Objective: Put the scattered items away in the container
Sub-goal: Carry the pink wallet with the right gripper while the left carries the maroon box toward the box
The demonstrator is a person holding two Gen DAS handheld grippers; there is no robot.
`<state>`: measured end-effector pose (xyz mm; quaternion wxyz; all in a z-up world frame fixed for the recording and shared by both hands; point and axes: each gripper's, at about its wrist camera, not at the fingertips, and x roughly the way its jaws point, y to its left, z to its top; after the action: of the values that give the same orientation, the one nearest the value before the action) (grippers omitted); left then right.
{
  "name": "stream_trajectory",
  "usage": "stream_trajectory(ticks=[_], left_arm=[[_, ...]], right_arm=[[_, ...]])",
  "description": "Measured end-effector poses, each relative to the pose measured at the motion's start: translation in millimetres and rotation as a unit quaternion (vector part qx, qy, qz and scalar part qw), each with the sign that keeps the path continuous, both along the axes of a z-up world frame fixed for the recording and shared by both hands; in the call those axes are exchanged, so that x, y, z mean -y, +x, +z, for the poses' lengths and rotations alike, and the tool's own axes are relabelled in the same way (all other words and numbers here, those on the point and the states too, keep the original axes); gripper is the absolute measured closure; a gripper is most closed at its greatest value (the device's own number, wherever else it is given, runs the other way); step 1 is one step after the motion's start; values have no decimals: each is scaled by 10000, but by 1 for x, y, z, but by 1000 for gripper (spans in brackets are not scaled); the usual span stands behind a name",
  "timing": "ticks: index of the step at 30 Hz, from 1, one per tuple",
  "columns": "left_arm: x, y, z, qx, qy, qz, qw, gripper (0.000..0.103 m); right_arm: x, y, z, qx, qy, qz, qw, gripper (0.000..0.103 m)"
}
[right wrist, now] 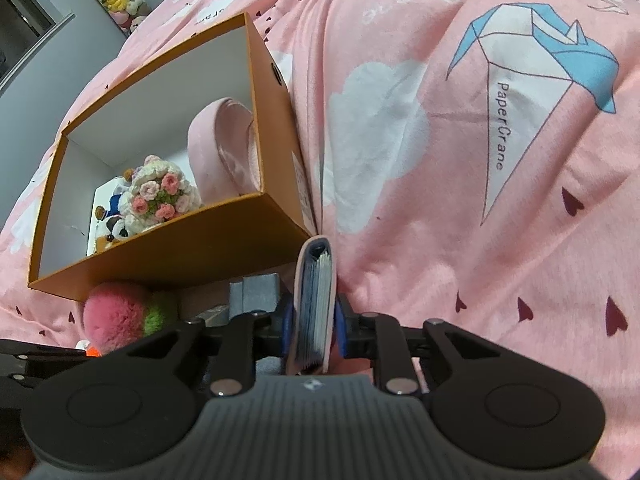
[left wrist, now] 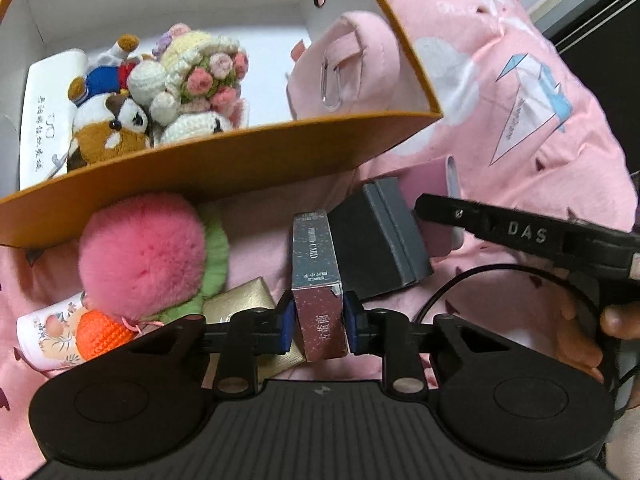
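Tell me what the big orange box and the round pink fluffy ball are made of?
The big orange box looks like stiff matte cardboard: thin flat walls, sharp folded corners, white inside. The round pink fluffy ball looks like soft plush or faux fur: fine fuzzy hairs all over. What's inside it can't be seen.

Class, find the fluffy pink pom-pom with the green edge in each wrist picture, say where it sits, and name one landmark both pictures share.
Left wrist view: the fluffy pink pom-pom is at left of centre, large, just below the near wall of the orange box.
Right wrist view: the pom-pom is at lower left, small, tucked under the box's near wall.
Shared landmark: the crocheted flower bouquet inside the box.
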<state>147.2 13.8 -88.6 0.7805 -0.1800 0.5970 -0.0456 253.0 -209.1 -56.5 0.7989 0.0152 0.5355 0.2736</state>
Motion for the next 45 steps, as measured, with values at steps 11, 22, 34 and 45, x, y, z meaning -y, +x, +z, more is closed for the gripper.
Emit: stream_trajectory(ticks=[11, 22, 34, 45], left_arm=[[-1, 24, 0, 147, 111, 190, 9997, 77], [-10, 15, 11, 392, -47, 323, 9987, 77], [-44, -10, 85, 1091, -577, 417, 9915, 77], [-78, 14, 122, 1609, -291, 835, 9830, 77]], right_arm=[[-9, 2, 0, 113, -144, 194, 9996, 83], [0, 2, 16, 286, -49, 131, 9995, 84], [20, -10, 94, 755, 571, 196, 9953, 84], [-23, -5, 140, 1448, 1376, 606, 9780, 84]])
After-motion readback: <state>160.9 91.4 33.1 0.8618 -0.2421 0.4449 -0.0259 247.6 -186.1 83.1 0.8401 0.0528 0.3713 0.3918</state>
